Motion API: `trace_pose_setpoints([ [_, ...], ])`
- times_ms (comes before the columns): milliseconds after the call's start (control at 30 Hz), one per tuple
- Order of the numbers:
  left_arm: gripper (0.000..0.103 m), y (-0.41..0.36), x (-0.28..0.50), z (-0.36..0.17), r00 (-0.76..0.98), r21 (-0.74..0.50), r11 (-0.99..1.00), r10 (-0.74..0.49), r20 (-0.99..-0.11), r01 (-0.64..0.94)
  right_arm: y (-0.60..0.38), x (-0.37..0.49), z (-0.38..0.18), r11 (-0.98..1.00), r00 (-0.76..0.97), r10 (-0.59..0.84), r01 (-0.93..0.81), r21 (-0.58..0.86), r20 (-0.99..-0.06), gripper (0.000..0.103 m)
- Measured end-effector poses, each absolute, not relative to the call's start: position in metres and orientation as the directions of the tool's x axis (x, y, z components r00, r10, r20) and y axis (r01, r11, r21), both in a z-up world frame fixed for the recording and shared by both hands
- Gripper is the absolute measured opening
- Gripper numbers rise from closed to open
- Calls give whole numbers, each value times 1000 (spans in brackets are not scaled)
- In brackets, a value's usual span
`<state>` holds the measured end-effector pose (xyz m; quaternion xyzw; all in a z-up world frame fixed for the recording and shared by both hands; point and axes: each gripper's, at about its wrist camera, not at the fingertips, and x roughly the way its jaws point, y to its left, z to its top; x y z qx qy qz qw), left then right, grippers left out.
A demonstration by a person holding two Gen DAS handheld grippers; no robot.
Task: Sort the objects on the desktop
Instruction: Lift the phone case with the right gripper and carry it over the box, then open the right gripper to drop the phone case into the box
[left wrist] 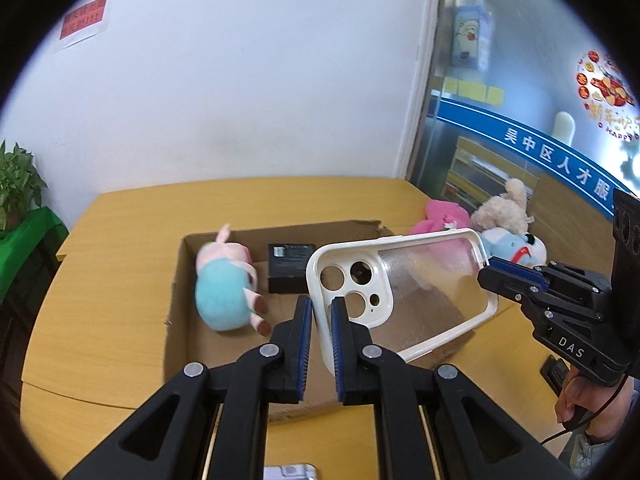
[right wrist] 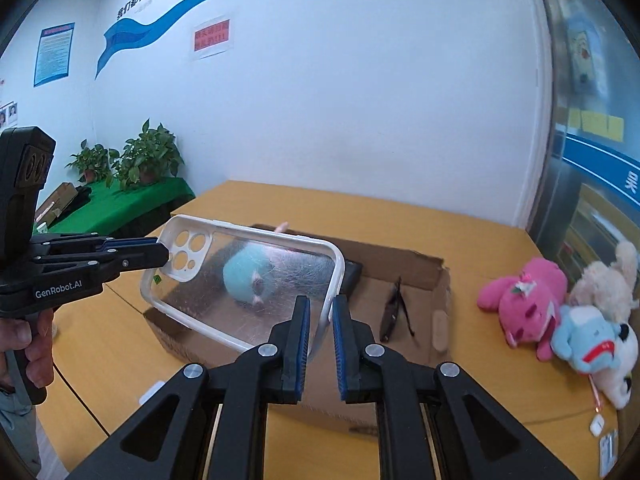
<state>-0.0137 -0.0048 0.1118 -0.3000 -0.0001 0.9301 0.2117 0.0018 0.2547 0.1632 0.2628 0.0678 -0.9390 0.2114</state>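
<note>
A clear phone case with a white rim hangs in the air over an open cardboard box, held at both ends. My left gripper is shut on the rim at the camera-hole end. My right gripper is shut on the rim at the opposite end. Each wrist view shows the other gripper too: the right gripper at the case's far corner, the left gripper beside the camera holes. Inside the box lie a pig plush in a light blue dress, a black block and dark sunglasses.
A pink plush, a cream plush and a blue-and-white plush lie on the yellow table right of the box. A small white item sits near the right edge. Potted plants stand on a green side table at the left.
</note>
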Motion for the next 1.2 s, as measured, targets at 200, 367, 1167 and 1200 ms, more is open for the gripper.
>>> trace_pose_setpoints([
  [200,9,-37,-56,106,-728,-137,-933,347,-591,-334,213,-49,146,-871,-709,-422,491,35,-565,11],
  [367,9,-56,-91,76,-678,-145,-945,313,-665,-294,188,-90,108,-858,-636,-442,506,90,-633,12],
  [1167,9,-65,-155,-58,-419,97,-964,15,-908,-246,134,-161,-58,-874,-257,-413,382,301,-874,19],
  [1200,9,-62,-155,-60,-415,127,-960,-13,-910,-248,134,-161,-59,-873,-250,-416,380,307,-874,19],
])
